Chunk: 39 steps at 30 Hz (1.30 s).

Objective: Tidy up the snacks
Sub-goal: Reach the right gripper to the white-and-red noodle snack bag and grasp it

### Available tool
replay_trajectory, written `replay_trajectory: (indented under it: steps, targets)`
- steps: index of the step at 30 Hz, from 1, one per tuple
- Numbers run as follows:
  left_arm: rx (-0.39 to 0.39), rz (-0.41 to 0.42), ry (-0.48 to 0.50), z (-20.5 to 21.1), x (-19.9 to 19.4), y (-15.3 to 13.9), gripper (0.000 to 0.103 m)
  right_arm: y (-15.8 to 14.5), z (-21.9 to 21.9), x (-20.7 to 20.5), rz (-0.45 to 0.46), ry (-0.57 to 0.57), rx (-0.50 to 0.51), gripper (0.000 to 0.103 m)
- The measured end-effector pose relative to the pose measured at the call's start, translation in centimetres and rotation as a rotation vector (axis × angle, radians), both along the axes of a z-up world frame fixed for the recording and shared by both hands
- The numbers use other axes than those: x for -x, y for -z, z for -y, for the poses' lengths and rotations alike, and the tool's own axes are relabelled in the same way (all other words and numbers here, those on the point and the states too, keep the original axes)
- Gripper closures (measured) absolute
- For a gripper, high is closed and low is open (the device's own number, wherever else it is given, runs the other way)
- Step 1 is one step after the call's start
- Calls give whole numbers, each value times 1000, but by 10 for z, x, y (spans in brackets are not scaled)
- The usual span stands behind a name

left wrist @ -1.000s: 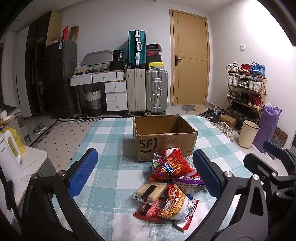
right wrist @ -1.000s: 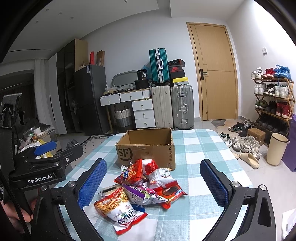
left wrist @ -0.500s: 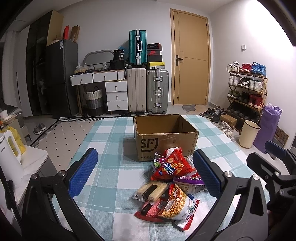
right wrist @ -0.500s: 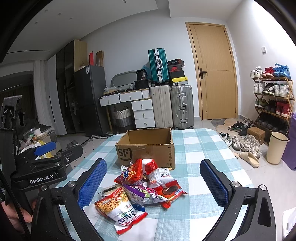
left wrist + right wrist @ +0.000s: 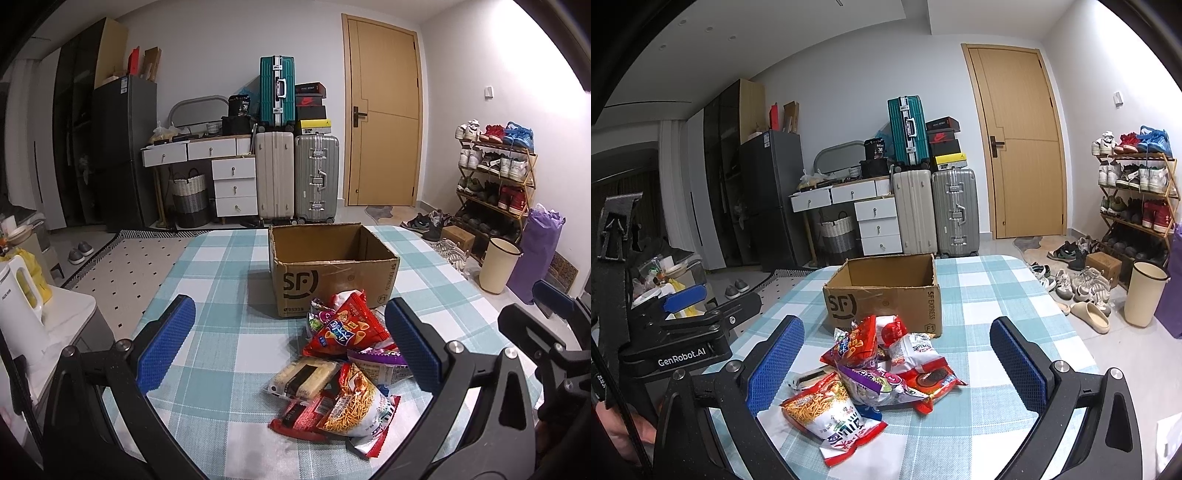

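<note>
An open, empty cardboard box [image 5: 332,266] marked SF stands on the checked tablecloth [image 5: 221,332]; it also shows in the right wrist view [image 5: 882,291]. A pile of snack packets [image 5: 343,365] lies just in front of it, also seen in the right wrist view [image 5: 871,376]: a red chip bag [image 5: 347,328], a noodle bag [image 5: 827,410], a purple bag [image 5: 875,384], a cracker pack [image 5: 303,376]. My left gripper [image 5: 291,347] is open and empty, above the table before the pile. My right gripper [image 5: 894,365] is open and empty, over the pile.
The table's right edge drops to the floor with shoes [image 5: 1082,288] and a cream bin [image 5: 1143,291]. A white kettle [image 5: 18,302] stands on a counter at the left. Suitcases [image 5: 295,177], drawers and a door stand behind.
Almost nothing has changed; both grippers stay open with only a slight drift of the views.
</note>
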<state>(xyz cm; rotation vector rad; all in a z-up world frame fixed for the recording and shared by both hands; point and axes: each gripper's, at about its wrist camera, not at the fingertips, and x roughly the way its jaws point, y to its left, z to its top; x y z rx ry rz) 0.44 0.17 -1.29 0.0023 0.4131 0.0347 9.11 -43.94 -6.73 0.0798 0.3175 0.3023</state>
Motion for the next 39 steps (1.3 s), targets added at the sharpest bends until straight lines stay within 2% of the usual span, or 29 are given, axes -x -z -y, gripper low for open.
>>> replay_trajectory:
  steps: [14, 32, 39]
  targets:
    - [41, -51, 16, -15, -11, 17, 1, 3, -1, 4, -7, -1, 1, 1]
    - [73, -66, -25, -44, -22, 30, 1, 66, -33, -15, -143, -155, 6, 1]
    - [98, -63, -3, -52, -25, 33, 1, 89, -54, -23, -202, -221, 16, 1]
